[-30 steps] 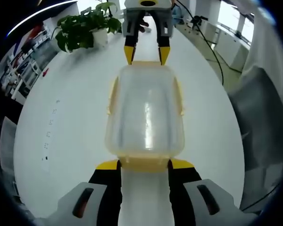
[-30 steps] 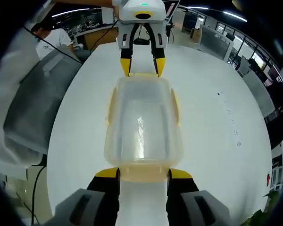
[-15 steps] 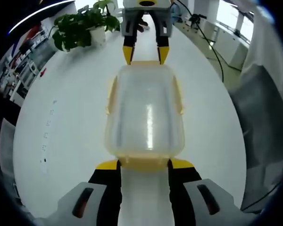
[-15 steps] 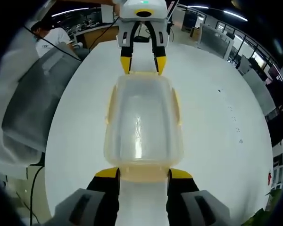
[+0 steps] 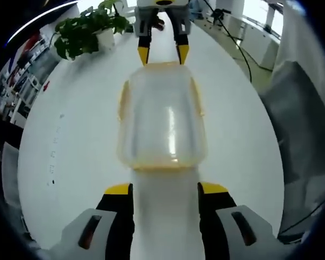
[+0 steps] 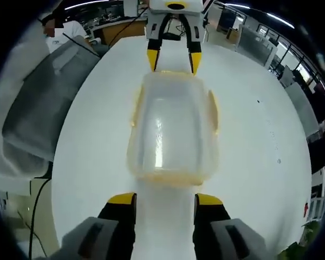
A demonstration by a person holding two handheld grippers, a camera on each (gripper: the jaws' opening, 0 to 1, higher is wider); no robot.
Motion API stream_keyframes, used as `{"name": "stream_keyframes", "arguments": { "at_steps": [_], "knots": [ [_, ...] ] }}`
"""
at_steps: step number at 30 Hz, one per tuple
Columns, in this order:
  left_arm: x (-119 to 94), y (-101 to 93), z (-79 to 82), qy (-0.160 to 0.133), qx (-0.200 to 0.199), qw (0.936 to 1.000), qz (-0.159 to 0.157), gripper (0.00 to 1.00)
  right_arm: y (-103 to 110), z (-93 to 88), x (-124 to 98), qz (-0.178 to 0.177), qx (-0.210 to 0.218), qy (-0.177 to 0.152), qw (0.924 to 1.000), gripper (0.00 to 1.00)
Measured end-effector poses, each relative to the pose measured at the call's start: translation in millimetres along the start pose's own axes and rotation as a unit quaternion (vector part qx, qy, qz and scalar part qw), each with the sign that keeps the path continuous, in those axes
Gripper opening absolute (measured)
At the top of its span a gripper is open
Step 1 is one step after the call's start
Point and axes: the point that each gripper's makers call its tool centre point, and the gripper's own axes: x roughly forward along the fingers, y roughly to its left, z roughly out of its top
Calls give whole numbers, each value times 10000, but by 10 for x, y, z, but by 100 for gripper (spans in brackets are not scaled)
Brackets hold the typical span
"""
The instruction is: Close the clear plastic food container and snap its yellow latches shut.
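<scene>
The clear plastic food container (image 5: 161, 116) lies on the white table (image 5: 76, 135) with its lid on. Yellow latches (image 5: 123, 100) run along its sides, and another yellow latch (image 5: 161, 165) lines the near end. My left gripper (image 5: 166, 189) stands open a short way back from that end, with nothing between its fingers. My right gripper (image 5: 162, 54) faces it at the far end, also open. In the right gripper view the container (image 6: 173, 130) lies ahead of my right gripper (image 6: 165, 199), with a strip of bare table between. My left gripper (image 6: 173, 60) sits open just beyond the far end.
A potted plant (image 5: 84, 32) stands at the table's far left edge. Grey fabric (image 5: 298, 124) hangs off the table's right side, and the same fabric (image 6: 38, 108) shows left in the right gripper view. A person (image 6: 57, 35) sits beyond it. Cables (image 5: 238, 43) trail across the far table.
Both grippers have drawn back from the container's ends. Their yellow tips flanked the end latches before; now bare table shows between each gripper and the container.
</scene>
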Motion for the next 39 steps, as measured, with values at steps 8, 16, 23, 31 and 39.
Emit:
{"name": "stream_keyframes", "arguments": {
  "at_steps": [8,16,23,31,39],
  "knots": [
    [-238,26,96,-502,-1228,9910,175,46,-1,102,-227,-226,811,-393,9957,40],
    [-313,181,352,-1359,-3954,9081,218,46,-69,437,-348,-192,3168,-1179,9409,37],
    [-150,224,272,-1361,-5486,8234,500,45,-206,434,-277,-357,5052,-1356,8515,37],
    [4,115,297,-1247,-5717,8093,512,46,-209,423,-107,-576,5235,-1033,8438,45],
    [69,104,364,-1291,-5702,8102,431,38,-135,465,41,-471,5248,-876,8454,38]
  ]
}}
